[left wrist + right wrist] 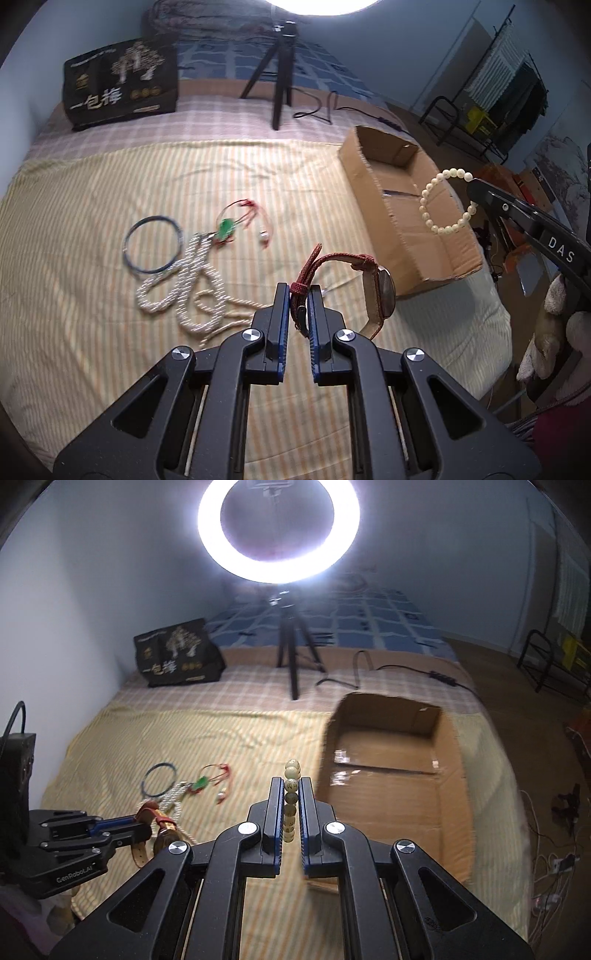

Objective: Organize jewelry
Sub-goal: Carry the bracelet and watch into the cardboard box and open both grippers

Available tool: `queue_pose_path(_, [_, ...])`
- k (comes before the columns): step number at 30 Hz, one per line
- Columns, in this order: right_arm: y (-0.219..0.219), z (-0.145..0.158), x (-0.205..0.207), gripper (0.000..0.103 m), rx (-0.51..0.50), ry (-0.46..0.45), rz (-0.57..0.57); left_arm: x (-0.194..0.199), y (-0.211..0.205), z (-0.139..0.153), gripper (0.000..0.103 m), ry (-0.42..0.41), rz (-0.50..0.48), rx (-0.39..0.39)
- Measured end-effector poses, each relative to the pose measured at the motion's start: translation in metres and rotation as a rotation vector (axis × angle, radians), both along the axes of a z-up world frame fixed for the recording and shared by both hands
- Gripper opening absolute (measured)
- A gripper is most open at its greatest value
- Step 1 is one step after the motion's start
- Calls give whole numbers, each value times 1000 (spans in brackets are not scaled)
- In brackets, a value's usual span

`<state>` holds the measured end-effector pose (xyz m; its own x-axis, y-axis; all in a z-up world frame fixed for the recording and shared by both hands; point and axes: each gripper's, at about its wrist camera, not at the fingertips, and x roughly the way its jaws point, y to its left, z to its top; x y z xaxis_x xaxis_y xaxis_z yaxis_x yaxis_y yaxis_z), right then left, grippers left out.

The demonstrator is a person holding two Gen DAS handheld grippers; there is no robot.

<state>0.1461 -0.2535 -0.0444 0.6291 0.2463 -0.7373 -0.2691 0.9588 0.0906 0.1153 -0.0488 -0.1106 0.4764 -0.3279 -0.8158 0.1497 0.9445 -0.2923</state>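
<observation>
Lying on the bed: one blue ring (152,243), one white rope necklace (186,291).

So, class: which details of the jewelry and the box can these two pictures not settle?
- Watch dial: left wrist view shows it edge-on; right wrist view has it blurred.
- Bead bracelet engravings: too small in the right wrist view.
- Cardboard box near end: cut off behind the right gripper.
- Green pendant: blurred in both views.

Left gripper (299,291) jaws clamped, level; right gripper (291,786) jaws clamped.
</observation>
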Motion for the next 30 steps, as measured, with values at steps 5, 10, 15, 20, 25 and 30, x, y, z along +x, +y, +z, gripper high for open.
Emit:
queue_pose_path(5, [-31,1,2,6,4,0,-58,9,-25,7,8,-24,-28,-9])
queue_pose_path(10, [-54,-5,8,6,-2,21,-101,21,-52,4,8,-30,-53,-4])
queue_pose_path(15, [-75,-14,13,6,-12,47,-136,32,-70,-1,8,-25,-67,0])
queue_pose_path(20, [-91,-22,17,6,-2,71,-166,41,-87,-2,8,-30,-80,-10])
queue_pose_path(25, [-99,-31,22,6,0,97,-181,48,-104,-8,8,-17,-99,-12])
queue_pose_path(30, [-105,-34,27,6,8,106,-193,48,-117,-11,8,-8,-123,-14])
